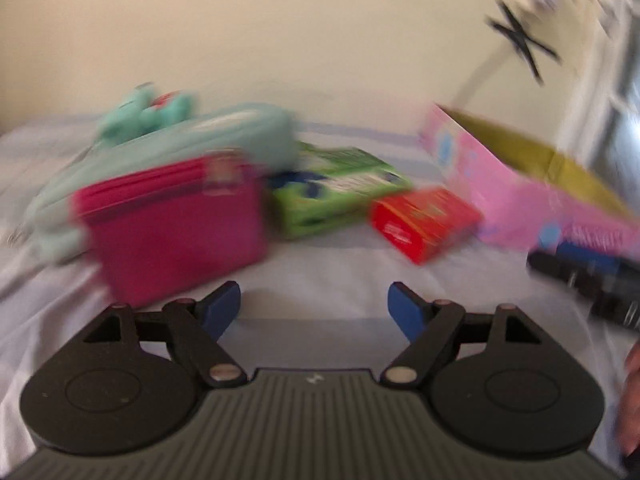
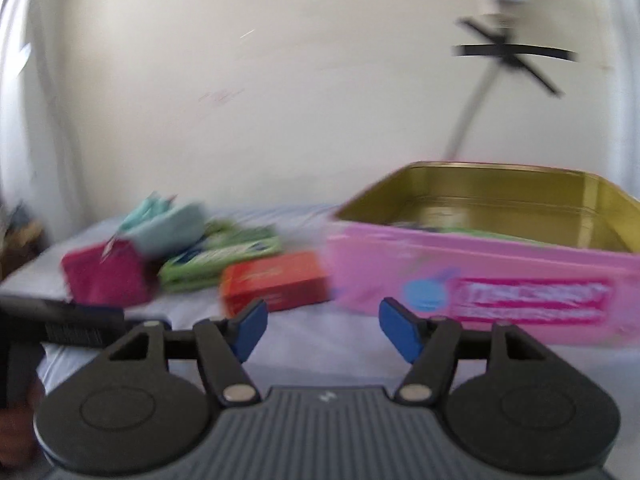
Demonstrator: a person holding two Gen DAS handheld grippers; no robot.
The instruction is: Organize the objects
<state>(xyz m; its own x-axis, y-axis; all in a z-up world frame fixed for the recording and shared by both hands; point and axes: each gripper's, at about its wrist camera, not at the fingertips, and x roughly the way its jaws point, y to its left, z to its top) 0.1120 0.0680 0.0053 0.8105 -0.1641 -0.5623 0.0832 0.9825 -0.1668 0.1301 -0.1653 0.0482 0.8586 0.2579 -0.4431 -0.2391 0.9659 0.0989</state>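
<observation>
Both tools are empty. Left tool [image 1: 314, 306] has its blue pads standing apart with only bare sheet between them, and it points at the near corner of the magenta zip pouch [image 1: 172, 224]. Right tool [image 2: 322, 328] is likewise open with nothing in it, aimed at the gap between the red carton [image 2: 274, 284] and the pink tin [image 2: 480, 280].

The surface looks like a bed under a pale sheet [image 1: 340, 276], not a hard top. The loose things sit in a tight cluster toward its far side: the pouch in front, a mint fabric case [image 1: 224, 136] leaning over it, a green packet [image 1: 340, 188] behind, the red carton beside that. The tin stands open at the right, gold inside, with something green already in it.

Risks, as I judge them: both views are smeared, so aim is uncertain. Grabbing the pouch may drag the mint case down with it. Soft bedding may let the tin tip if pushed. The right tool [image 1: 588, 280] is close at the left tool's side; they could collide.
</observation>
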